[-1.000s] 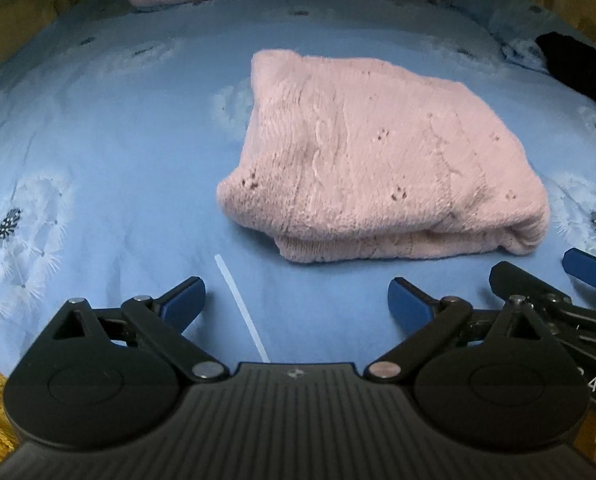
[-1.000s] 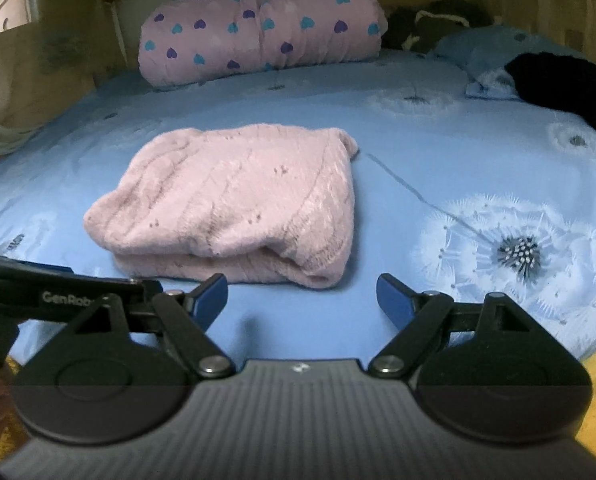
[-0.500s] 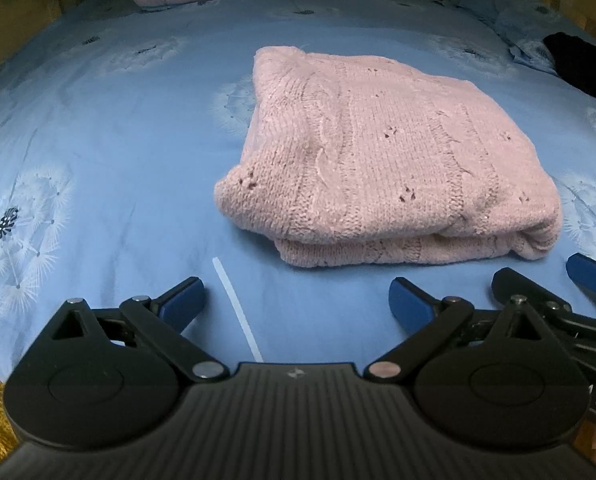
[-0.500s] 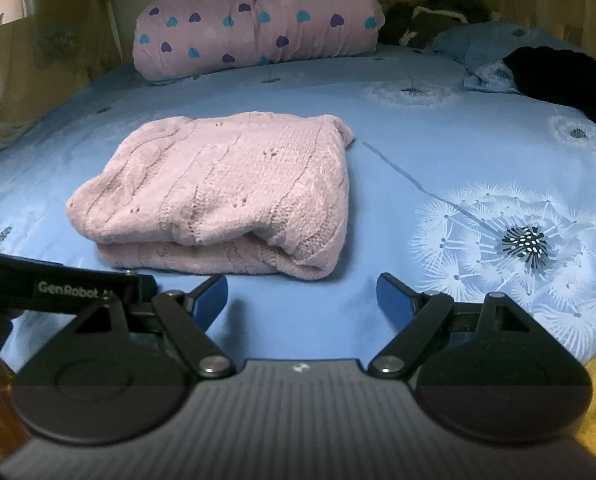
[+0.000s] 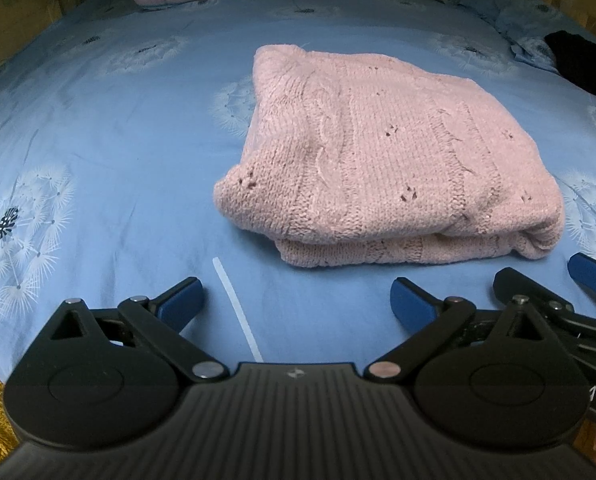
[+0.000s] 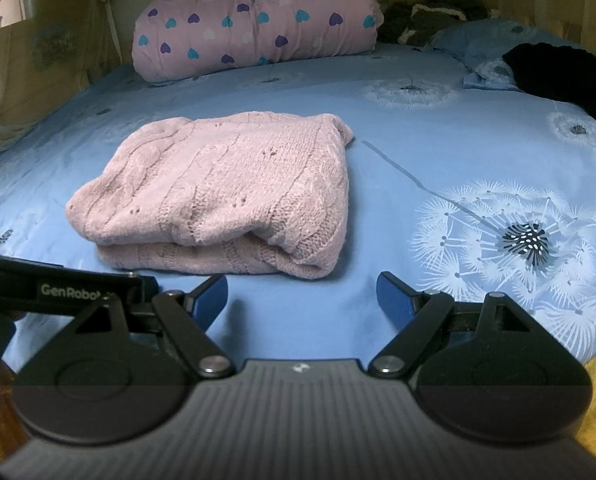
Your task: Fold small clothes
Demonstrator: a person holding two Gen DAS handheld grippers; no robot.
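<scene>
Pink knitted sweater lies folded in a thick bundle on the blue bed, toward its near edge. Left claw and right claw both stand wide and empty, just short of the sweater, side by side.

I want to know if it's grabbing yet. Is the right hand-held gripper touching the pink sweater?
Apart. The right wrist view shows the right hand-held gripper open, with bare blue sheet between its fingertips and the folded sweater.
</scene>
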